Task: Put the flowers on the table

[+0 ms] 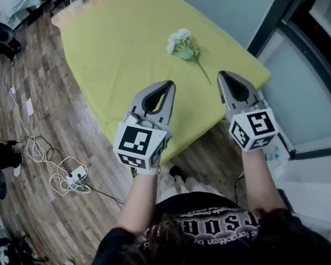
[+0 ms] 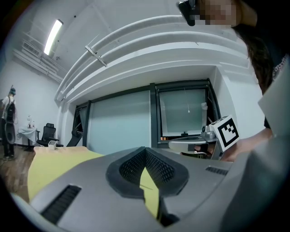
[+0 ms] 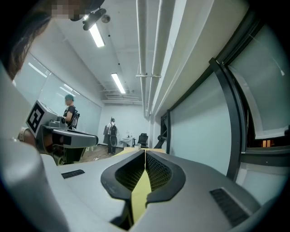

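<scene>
Yellow-green cloth-covered table (image 1: 112, 43) bears a white-blossomed, green-stemmed flower sprig (image 1: 183, 44).
Grey plastic left gripper (image 1: 170, 84) and right gripper (image 1: 221, 75) are clenched empty; only the head view shows the sprig.

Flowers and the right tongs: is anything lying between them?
Nothing lies between the flowers and right tongs, just bare yellow-green tablecloth; the head view shows it.

Lab-like office: glass partitions (image 2: 118, 120), ceiling strip lights (image 3: 118, 83), floor cables (image 1: 42, 153), office chair (image 2: 47, 133).
</scene>
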